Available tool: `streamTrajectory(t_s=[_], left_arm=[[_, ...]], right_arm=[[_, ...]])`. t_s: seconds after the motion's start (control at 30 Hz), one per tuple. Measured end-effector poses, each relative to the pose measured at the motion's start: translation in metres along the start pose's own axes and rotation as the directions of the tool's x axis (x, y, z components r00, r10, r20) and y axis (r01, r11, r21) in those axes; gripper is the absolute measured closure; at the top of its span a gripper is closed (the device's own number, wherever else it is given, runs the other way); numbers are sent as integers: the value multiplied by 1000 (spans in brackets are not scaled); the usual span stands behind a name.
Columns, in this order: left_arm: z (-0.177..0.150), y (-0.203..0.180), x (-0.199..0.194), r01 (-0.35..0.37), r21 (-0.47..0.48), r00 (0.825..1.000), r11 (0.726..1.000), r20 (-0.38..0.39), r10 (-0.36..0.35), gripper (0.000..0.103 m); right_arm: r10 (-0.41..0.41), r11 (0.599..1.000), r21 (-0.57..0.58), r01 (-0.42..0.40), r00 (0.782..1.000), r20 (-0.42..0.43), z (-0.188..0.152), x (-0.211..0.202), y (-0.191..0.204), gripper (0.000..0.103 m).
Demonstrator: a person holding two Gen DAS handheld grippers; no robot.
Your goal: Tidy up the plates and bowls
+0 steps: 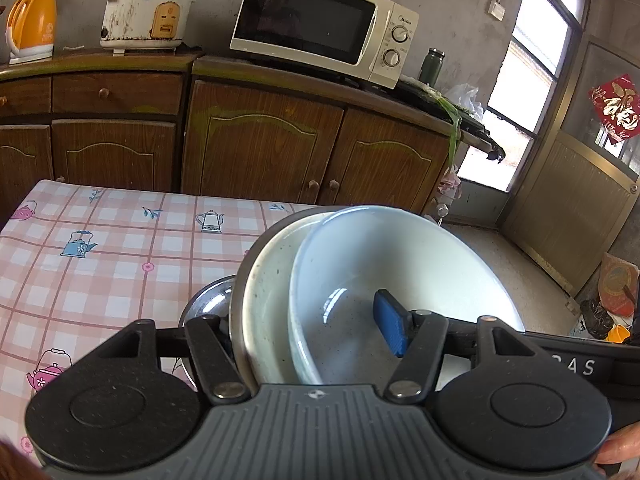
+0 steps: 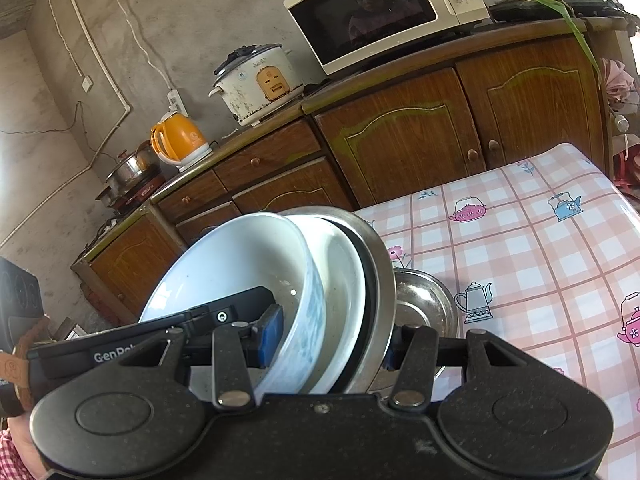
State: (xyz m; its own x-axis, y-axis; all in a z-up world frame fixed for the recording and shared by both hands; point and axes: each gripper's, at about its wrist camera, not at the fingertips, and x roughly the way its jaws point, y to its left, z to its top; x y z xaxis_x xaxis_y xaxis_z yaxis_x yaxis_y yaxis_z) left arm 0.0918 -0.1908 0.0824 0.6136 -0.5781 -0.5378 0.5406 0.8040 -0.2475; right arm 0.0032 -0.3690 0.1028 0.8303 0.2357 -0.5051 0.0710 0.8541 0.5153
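A stack of nested dishes stands tilted on edge: a white bowl [image 1: 400,264], a cream plate [image 1: 264,300] and a steel plate [image 2: 380,264] at the back. My left gripper [image 1: 308,332] is shut across the stack, one blue pad [image 1: 390,328] inside the bowl and the other finger hidden behind the steel plate. From the other side my right gripper [image 2: 331,344] is also shut on the stack, with a blue pad [image 2: 272,332] against the white bowl [image 2: 232,264]. A small steel bowl [image 2: 424,304] sits on the table beside the stack.
The table with a pink checked teapot cloth [image 1: 100,264] spreads out beyond the stack. Wooden cabinets [image 1: 256,144] behind it carry a microwave [image 1: 320,28], a rice cooker [image 1: 144,12] and an orange kettle [image 1: 32,24]. A door [image 1: 568,208] is at the right.
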Motion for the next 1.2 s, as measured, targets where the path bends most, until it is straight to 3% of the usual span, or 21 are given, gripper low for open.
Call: streamTrajectory(t_s=[1.2], left_arm=[[4,7,21,1,-11,1000,1000,-30,-1,40]], right_arm=[[-11,1000,27,11,1000,-23,2,11,-7,44]])
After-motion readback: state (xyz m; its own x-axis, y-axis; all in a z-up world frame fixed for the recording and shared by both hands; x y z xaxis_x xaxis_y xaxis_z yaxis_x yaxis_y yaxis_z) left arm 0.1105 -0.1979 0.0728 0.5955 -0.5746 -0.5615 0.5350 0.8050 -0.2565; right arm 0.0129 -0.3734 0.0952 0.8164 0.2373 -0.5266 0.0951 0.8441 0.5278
